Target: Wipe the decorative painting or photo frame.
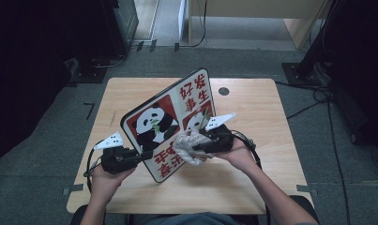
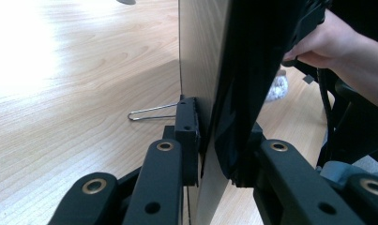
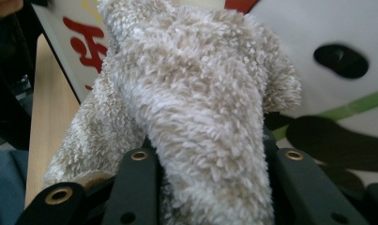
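A light wooden table [image 1: 252, 187] on a grey floor is being used as the work surface. A panda picture board [image 1: 170, 123] is being held tilted on edge above the table's middle, its lower left edge being clamped by the left gripper [image 2: 219, 154]. A fluffy beige cloth [image 3: 196, 117] is being gripped tightly by the right gripper [image 1: 205, 146] and pressed against the board's printed face, near 1 of the 2 pandas.
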Demonstrator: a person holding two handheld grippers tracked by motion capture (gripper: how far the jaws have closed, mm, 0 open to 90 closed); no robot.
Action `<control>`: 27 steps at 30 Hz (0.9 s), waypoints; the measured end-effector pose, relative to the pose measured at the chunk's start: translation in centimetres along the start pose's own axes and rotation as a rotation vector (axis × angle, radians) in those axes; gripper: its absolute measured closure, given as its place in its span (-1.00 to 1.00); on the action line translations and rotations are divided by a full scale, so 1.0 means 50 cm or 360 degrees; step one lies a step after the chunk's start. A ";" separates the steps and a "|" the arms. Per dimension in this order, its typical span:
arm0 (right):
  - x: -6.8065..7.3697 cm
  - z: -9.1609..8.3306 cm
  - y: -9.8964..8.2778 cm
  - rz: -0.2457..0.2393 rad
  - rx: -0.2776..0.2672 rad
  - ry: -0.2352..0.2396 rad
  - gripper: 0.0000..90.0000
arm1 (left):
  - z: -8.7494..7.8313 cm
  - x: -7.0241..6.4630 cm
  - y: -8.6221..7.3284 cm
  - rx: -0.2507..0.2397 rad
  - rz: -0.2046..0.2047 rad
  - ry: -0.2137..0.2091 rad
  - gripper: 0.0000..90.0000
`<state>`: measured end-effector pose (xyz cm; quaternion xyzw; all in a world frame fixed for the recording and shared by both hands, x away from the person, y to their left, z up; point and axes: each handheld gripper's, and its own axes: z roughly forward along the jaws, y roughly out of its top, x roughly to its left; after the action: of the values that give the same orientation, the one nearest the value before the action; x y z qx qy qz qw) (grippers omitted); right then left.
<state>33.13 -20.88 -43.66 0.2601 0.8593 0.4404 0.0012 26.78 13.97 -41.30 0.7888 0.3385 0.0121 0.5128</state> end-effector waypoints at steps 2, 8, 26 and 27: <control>-0.001 0.003 -0.006 0.0002 0.0009 0.0001 0.45 | 0.000 0.000 0.000 0.0000 -0.0002 -0.0002 0.71; -0.004 0.014 -0.029 0.0027 0.0037 0.0003 0.45 | 0.002 0.001 0.002 0.0005 -0.0001 -0.0005 0.71; -0.006 0.058 -0.082 0.0014 0.0212 0.0026 0.45 | 0.003 0.001 0.001 0.0004 0.0002 -0.0006 0.71; -0.006 0.057 -0.082 0.0016 0.0213 0.0032 0.45 | 0.003 0.001 0.000 0.0002 0.0001 -0.0005 0.71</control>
<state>32.21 -20.79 -48.58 0.2595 0.8855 0.3845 -0.0271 26.87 13.88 -41.35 0.7894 0.3374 0.0108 0.5128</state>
